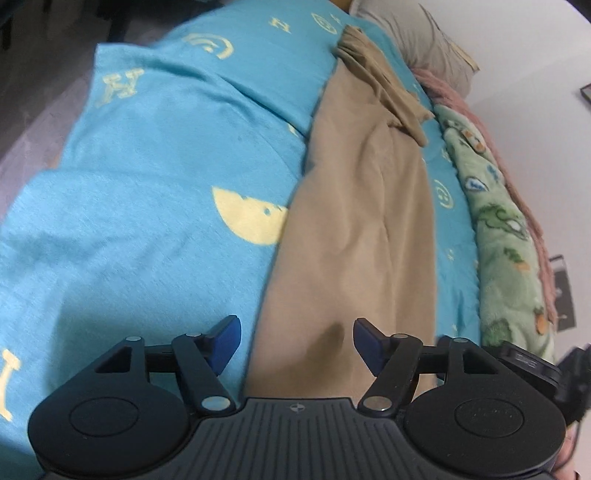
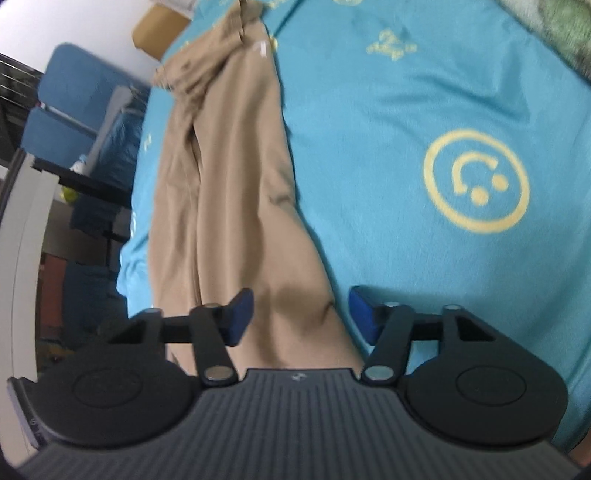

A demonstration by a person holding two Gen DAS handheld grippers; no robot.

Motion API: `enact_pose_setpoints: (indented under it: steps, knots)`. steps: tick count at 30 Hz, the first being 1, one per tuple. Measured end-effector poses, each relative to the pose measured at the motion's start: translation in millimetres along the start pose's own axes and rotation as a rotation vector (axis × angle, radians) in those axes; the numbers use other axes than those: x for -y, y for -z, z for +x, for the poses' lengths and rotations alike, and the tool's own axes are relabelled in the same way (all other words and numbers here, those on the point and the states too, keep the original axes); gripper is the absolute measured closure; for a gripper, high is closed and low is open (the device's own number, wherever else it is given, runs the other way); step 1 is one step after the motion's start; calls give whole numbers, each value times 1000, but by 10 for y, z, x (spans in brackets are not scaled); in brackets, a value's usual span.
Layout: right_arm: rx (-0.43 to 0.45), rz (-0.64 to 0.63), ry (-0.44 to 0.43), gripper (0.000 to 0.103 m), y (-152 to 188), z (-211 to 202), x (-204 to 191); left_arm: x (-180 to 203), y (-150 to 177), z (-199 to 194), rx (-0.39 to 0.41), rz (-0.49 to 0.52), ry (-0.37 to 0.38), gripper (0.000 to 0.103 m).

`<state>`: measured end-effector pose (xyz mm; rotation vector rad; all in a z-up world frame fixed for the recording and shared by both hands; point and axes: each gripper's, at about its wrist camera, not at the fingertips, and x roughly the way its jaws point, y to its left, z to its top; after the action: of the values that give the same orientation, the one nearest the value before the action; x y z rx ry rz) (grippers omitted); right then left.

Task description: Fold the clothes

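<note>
Basically both tongs released, left gripper and right gripper straddling the near end of the tan trousers, presumably lining up to pinch.

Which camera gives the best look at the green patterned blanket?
The left wrist view: the green blanket runs along the blue bedspread's right edge, its print visible. The right wrist view catches only a blurry corner.

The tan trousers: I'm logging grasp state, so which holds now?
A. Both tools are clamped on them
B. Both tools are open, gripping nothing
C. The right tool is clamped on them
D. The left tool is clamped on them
B: the left tool and right tool both show spread blue pads above the tan trousers, which lie flat on the turquoise bedspread.
</note>
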<state>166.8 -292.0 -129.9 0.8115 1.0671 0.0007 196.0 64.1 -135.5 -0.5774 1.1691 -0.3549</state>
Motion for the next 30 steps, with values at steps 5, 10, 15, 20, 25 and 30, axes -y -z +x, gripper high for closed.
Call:
enact_pose_setpoints:
  steps: [5,10,15,20,25,30]
  knots:
    - [-29,17,0,79,61,-7,25,-25,52,52,-37,-9,15,62]
    - [-13,16,60,79,119,-67,26,-89,92,96,-50,-37,13,61]
    - [8,-18,107,62,162,-114,-11,-67,79,127,-68,-30,30,50]
    - [-10,-89,138,39,201,-70,-94,0,89,141,-77,11,28,44]
    - [-62,-251,199,35,325,53,-330,51,120,117,-75,43,14,49]
    - [-109,-390,241,42,454,145,-500,69,175,63,-58,70,-49,74]
